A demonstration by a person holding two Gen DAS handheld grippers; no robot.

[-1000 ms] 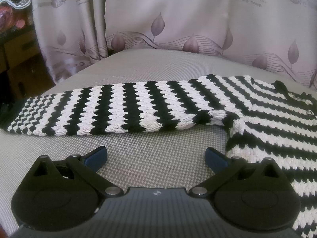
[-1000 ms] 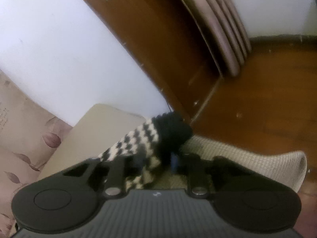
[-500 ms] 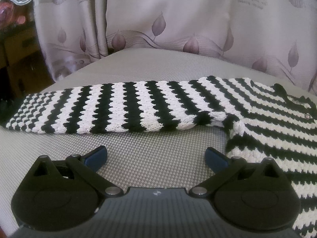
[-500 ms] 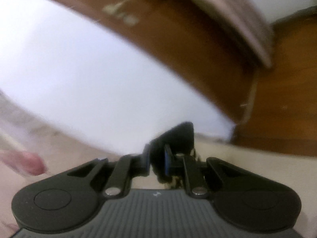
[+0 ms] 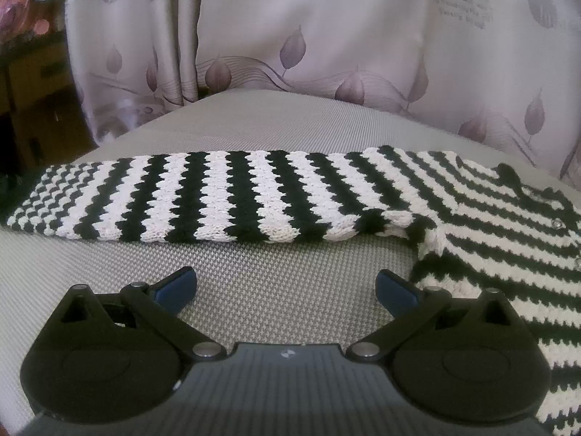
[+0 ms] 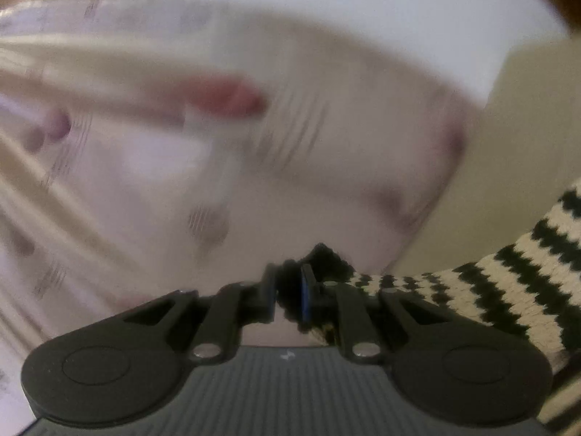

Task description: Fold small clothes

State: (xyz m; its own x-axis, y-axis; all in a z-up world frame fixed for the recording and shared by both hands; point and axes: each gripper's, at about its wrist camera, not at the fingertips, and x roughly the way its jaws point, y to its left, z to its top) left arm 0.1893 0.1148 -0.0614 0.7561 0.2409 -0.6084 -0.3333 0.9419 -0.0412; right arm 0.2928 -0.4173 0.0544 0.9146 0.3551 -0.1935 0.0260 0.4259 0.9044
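Right gripper (image 6: 288,299) has swung hard since a second ago: view went from wood floor and door to blurred curtain, and the knit it pinches came with it. Left gripper (image 5: 287,290) view barely changed.

Near: right gripper is clamped on the black ribbed cuff (image 6: 319,259) of the black-and-white striped knitted sweater (image 5: 490,239); striped sleeve fabric trails off to the right of the fingers, lifted clear of the surface. Left gripper jaws stand wide apart, nothing between them, hovering over the grey woven worktop (image 5: 276,265), blue pads (image 5: 178,285) not touching cloth.

Middle: the sweater's other sleeve (image 5: 203,200) lies flat and stretched out to the left across the worktop, body of the sweater to the right with small snap buttons (image 5: 555,223) showing.

Far: pale mauve curtain with leaf print (image 5: 308,36), dark wooden furniture at left edge.

Step, as I read it: folding the right-hand sleeve in over the body. Next move calls for carrying the cuff across, laying it flat on the body and letting go without bunching. Left gripper then probably takes the flat sleeve's cuff end; needs to come down low to catch the knit edge.
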